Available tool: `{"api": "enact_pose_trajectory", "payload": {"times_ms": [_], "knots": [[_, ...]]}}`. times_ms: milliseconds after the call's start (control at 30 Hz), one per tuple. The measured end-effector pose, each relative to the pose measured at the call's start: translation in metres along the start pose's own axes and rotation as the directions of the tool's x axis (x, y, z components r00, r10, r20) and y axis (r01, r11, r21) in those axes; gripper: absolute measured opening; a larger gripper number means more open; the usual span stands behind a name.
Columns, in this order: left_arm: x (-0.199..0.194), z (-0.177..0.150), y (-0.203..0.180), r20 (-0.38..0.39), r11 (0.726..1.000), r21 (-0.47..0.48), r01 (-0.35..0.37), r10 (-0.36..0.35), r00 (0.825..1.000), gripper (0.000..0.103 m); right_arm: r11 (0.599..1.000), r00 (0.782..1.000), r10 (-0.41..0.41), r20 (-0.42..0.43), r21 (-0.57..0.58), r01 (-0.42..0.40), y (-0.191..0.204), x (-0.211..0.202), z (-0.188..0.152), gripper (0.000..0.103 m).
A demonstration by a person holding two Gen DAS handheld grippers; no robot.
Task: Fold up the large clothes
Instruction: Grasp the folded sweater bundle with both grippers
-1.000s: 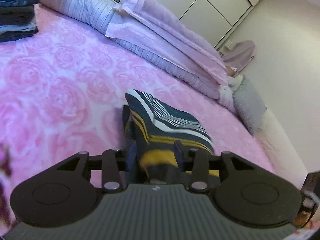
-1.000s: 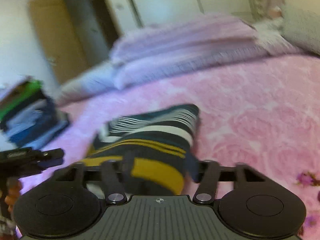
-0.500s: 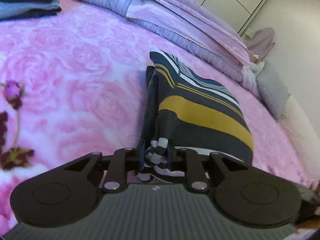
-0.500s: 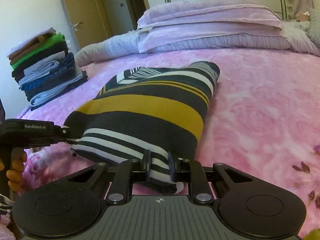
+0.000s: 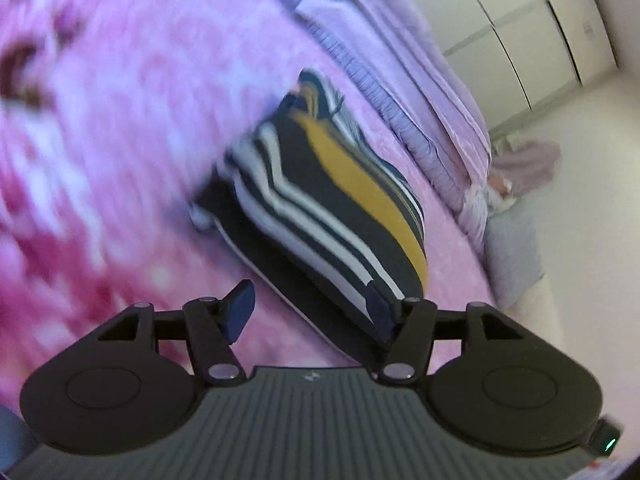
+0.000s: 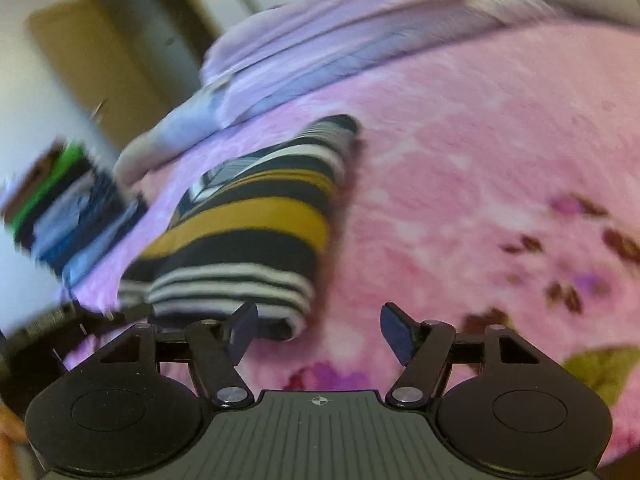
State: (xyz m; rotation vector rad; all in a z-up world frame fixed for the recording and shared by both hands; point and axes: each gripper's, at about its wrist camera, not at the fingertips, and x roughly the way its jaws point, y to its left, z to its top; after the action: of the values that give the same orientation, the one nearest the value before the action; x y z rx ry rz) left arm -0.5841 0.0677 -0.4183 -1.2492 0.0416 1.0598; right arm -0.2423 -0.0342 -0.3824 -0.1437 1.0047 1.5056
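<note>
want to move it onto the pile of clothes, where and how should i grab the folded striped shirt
Grip the near short end of the striped shirt, the white-striped thick folded edge facing the right gripper, coming in low from the front. The layers bunch there, so one pinch should catch them all. Both grippers' jaws are opening with nothing pinched; the left gripper is alongside.
</note>
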Motion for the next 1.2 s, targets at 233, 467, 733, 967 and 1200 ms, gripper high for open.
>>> {"api": "enact_pose_trajectory", "payload": {"times_ms": [233,467,733,967,1200], "knots": [[0.03,-0.014,0.009,0.154,0.977,-0.21,0.046,-0.013,0.988,0.06,0.941,0.971,0.235,-0.032,0.256,-0.219,-0.061,0.028,0.044,0.073],[0.043,0.004,-0.002,0.137,0.985,-0.164,-0.048,0.071,0.988,0.019,0.864,0.911,0.402,-0.093,0.366,-0.345,-0.051,0.093,0.032,0.03],[0.007,0.052,-0.009,0.006,0.98,-0.053,-0.19,0.19,0.982,0.014,0.825,0.949,0.299,-0.095,0.526,-0.207,0.001,0.07,-0.008,0.014],[-0.026,0.084,0.017,-0.099,0.96,0.062,-0.272,0.278,0.956,0.023,0.849,0.893,0.269,-0.36,0.526,-0.043,0.056,0.08,-0.032,0.056],[-0.054,0.067,0.008,-0.136,0.957,-0.128,-0.26,0.243,0.96,0.04,0.943,0.879,0.12,-0.462,0.33,0.045,0.001,0.054,0.063,0.065]]}}
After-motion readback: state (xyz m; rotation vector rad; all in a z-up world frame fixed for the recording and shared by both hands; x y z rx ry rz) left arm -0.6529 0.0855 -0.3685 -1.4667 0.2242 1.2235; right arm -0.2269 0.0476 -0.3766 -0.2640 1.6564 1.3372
